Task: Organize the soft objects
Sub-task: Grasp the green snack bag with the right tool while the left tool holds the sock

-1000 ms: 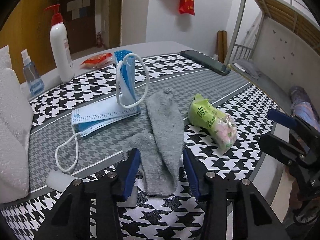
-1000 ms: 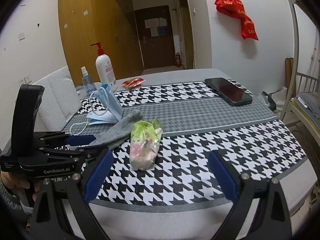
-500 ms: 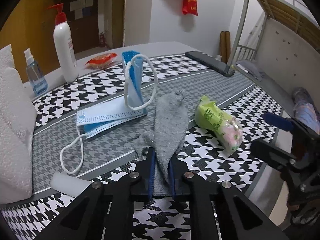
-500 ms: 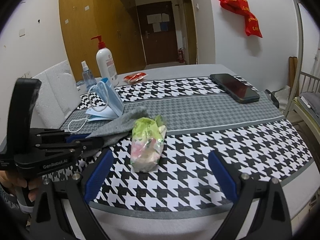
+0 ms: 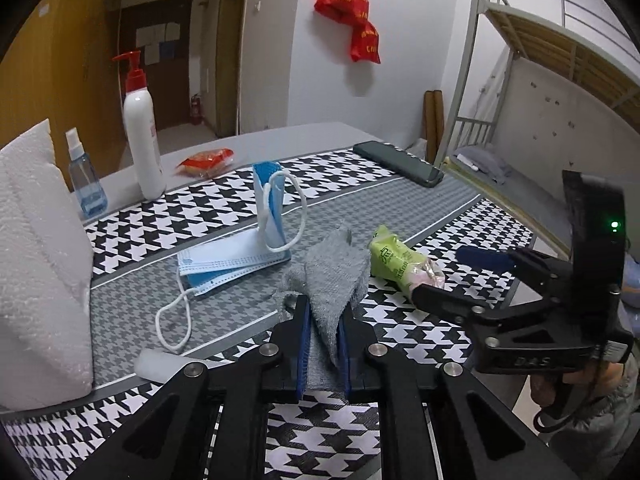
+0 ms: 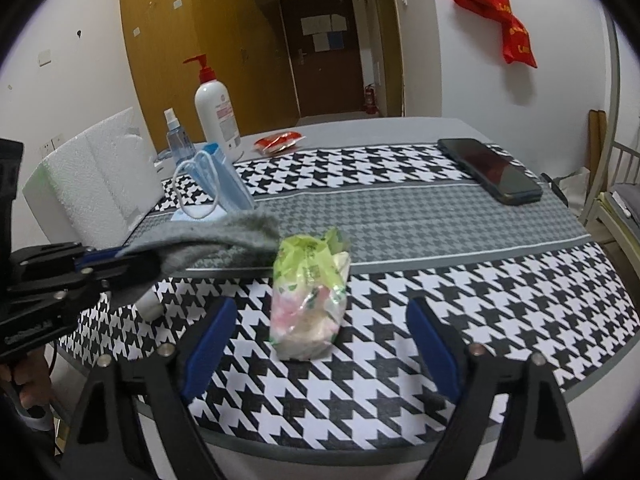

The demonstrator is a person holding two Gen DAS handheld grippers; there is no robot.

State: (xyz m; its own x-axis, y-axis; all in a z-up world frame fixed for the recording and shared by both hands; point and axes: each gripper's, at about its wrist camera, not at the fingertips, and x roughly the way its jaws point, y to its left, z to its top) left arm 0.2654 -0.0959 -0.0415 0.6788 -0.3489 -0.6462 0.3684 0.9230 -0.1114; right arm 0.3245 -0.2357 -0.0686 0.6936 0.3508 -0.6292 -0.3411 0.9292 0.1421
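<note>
houndstooth cloth (image 5: 420, 332) in black, white and grey covers the table, with a wooden wardrobe, a dark door and a bunk bed frame behind. the grey sock (image 5: 334, 276) serves as the landmark, going left to right in the left wrist view.

far left of the sock stands a white foam block (image 5: 44, 240). behind it and left of the sock are a small blue spray bottle (image 5: 84, 184) and a tall white pump bottle (image 5: 140, 140) with a red pump. a small white piece (image 5: 160, 364) lies near the sock's left, toward the camera. just left of the sock lie blue face masks (image 5: 236, 260), 1 folded upright with its loop hanging. a red snack packet (image 5: 206, 159) sits well behind the sock.

the left gripper (image 5: 322, 344) has its 2 blue pads pinching the sock's near end; in the right wrist view the sock (image 6: 224, 236) sags from the pads, mostly clear of the cloth, its far tip near the packet.

just right of the sock lies a green and pink tissue packet (image 6: 308, 296), flat on the cloth. the right gripper (image 6: 320, 344) hovers with its fingers spread to either side of that packet's near end, not touching it; its jaws have just been closing a little. a dark phone (image 6: 490, 170) lies well right of the sock and farther back.
</note>
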